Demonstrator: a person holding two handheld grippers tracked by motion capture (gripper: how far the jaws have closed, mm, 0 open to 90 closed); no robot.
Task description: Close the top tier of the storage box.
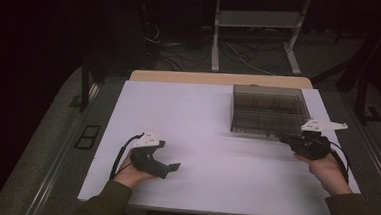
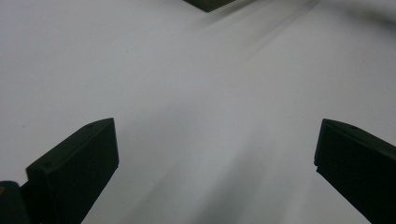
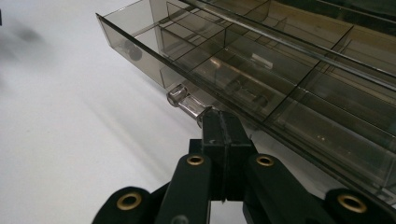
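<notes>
No readable text, labels or numbers anywhere.

My jaws cover part of the clear handle [image 3: 187, 101]; the drawer [image 3: 289, 93] runs off the frame's right edge.

Dim room (cables [image 1: 182, 49] on floor [image 1: 321, 60])

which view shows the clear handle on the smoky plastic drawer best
The right gripper view: the clear handle is close and sharp, with the right gripper shut on its end. In the high view it is hidden at the front edge of the divided drawer. The left gripper view catches just a dark corner.
</notes>
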